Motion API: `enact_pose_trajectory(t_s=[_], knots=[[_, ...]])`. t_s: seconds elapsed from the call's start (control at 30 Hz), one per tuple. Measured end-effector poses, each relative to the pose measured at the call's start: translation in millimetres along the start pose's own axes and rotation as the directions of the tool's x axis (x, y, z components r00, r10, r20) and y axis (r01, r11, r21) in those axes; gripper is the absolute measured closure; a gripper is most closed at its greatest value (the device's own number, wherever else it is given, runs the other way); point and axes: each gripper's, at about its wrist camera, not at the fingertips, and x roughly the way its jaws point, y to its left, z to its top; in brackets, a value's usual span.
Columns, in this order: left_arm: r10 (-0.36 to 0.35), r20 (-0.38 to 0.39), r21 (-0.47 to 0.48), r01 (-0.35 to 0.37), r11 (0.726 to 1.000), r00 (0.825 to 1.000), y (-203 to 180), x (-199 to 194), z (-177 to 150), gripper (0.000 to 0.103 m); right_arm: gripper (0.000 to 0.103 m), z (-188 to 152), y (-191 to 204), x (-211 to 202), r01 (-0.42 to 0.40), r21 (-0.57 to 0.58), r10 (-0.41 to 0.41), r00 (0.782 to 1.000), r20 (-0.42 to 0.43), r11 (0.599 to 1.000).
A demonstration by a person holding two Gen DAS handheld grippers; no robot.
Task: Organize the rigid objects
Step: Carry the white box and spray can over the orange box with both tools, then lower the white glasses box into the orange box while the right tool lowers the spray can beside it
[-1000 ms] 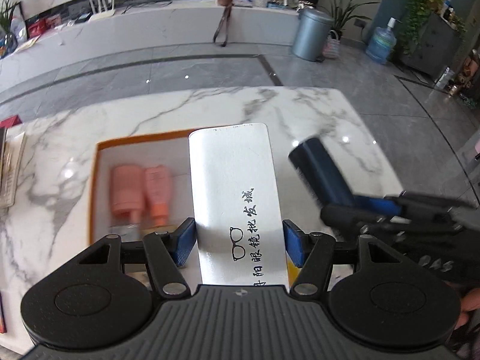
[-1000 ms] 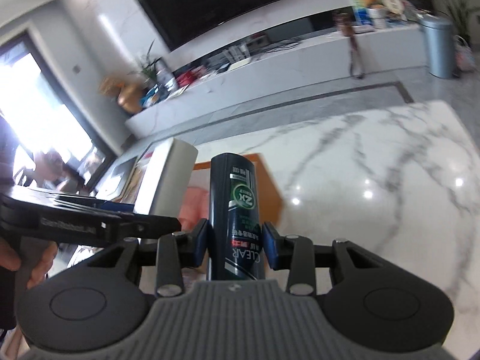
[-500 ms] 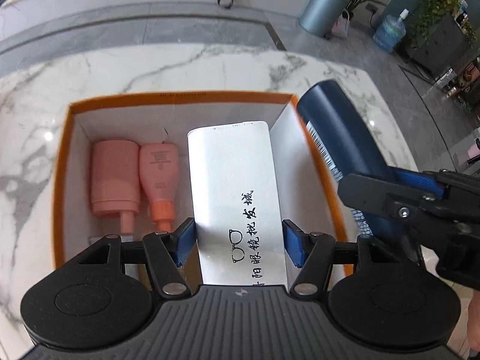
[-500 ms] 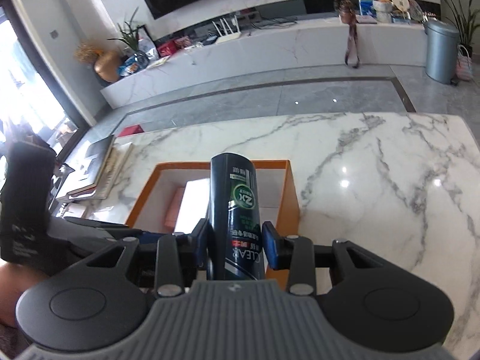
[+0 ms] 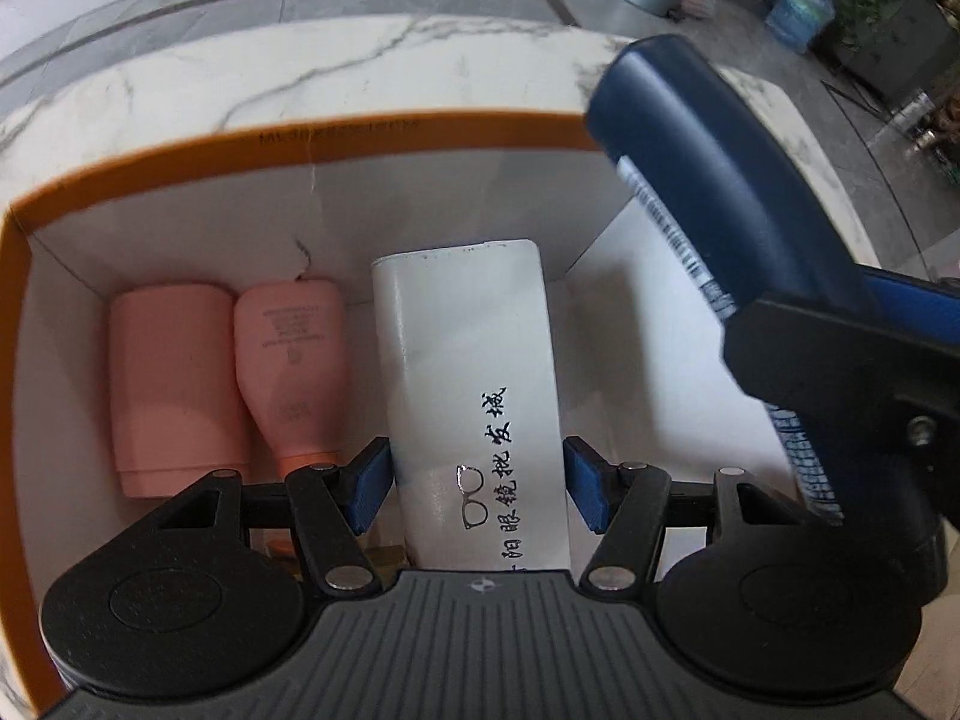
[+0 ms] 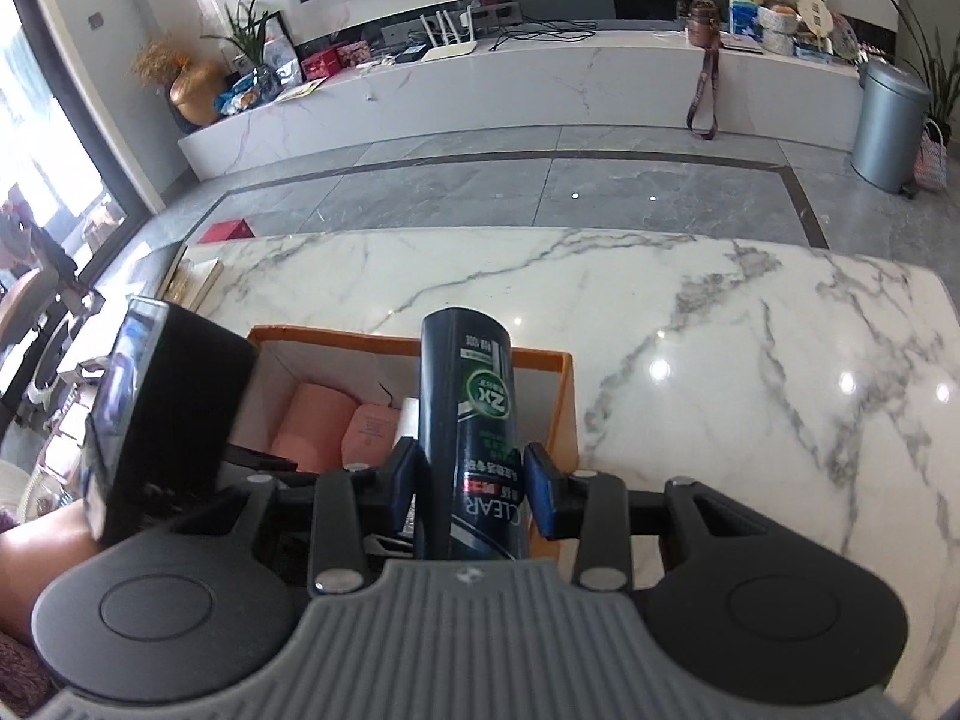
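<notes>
My left gripper (image 5: 477, 489) is shut on a white glasses case (image 5: 468, 372) with black Chinese writing and holds it inside the orange-rimmed white box (image 5: 420, 135), beside two pink bottles (image 5: 174, 384) (image 5: 291, 366) that lie on the box floor. My right gripper (image 6: 471, 489) is shut on a dark blue CLEAR shampoo bottle (image 6: 471, 414), held over the box's right side (image 6: 567, 408). That bottle also shows in the left wrist view (image 5: 714, 174), over the box's right wall.
The box stands on a white marble table (image 6: 720, 360). Books or trays (image 6: 192, 282) lie at the table's far left. Beyond the table are grey floor tiles, a long white TV bench (image 6: 540, 90) and a grey bin (image 6: 888, 120).
My left gripper has lowered the glasses case down into the box next to the pink bottles. My right gripper has brought the shampoo bottle over the box's right side.
</notes>
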Motion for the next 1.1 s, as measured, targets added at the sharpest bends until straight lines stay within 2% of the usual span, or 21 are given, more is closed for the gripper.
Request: enact_pose_trajectory(t_s=[0.13, 0.33, 0.47, 0.6, 0.73, 0.97, 1.1], knots=[[0.025, 0.014, 0.007, -0.025, 1.0, 1.0, -3.1, 3.0, -6.0, 0.031, 0.064, -1.4, -2.7, 3.3, 0.02, -0.011, -0.02, 1.0, -0.003, 1.0], [0.078, 0.052, 0.022, -0.08, 0.997, 0.996, -7.0, -1.7, -14.8, 0.022, 0.065, -4.2, -7.5, -2.8, 0.02, 0.017, -0.02, 1.0, -0.004, 1.0], [0.048, 0.074, 0.002, -0.048, 0.999, 0.996, -3.9, -21.2, -19.8, 0.023, 0.066, -5.6, -5.5, -6.6, 0.031, 0.019, -0.031, 0.999, -0.014, 0.999], [0.019, 0.112, 0.041, -0.024, 0.999, 0.994, 2.6, -54.7, -35.8, 0.024, 0.066, -5.6, -5.0, -6.5, 0.023, 0.067, -0.02, 0.999, -0.048, 0.998], [0.006, 0.18, 0.112, -0.026, 0.993, 0.984, 11.8, -87.9, -65.7, 0.028, 0.068, -6.5, 2.8, -3.2, 0.028, 0.097, -0.021, 0.997, -0.081, 0.995], [-0.034, 0.232, 0.154, -0.003, 0.988, 0.972, 27.0, -88.9, -72.7, 0.029, 0.068, -10.4, 36.5, 19.4, 0.101, 0.047, -0.094, 0.985, -0.141, 0.994], [-0.086, 0.245, 0.176, 0.043, 0.983, 0.966, 31.0, -85.6, -80.9, 0.031, 0.068, -9.8, 41.4, 42.1, 0.185, 0.058, -0.168, 0.96, -0.223, 0.981]])
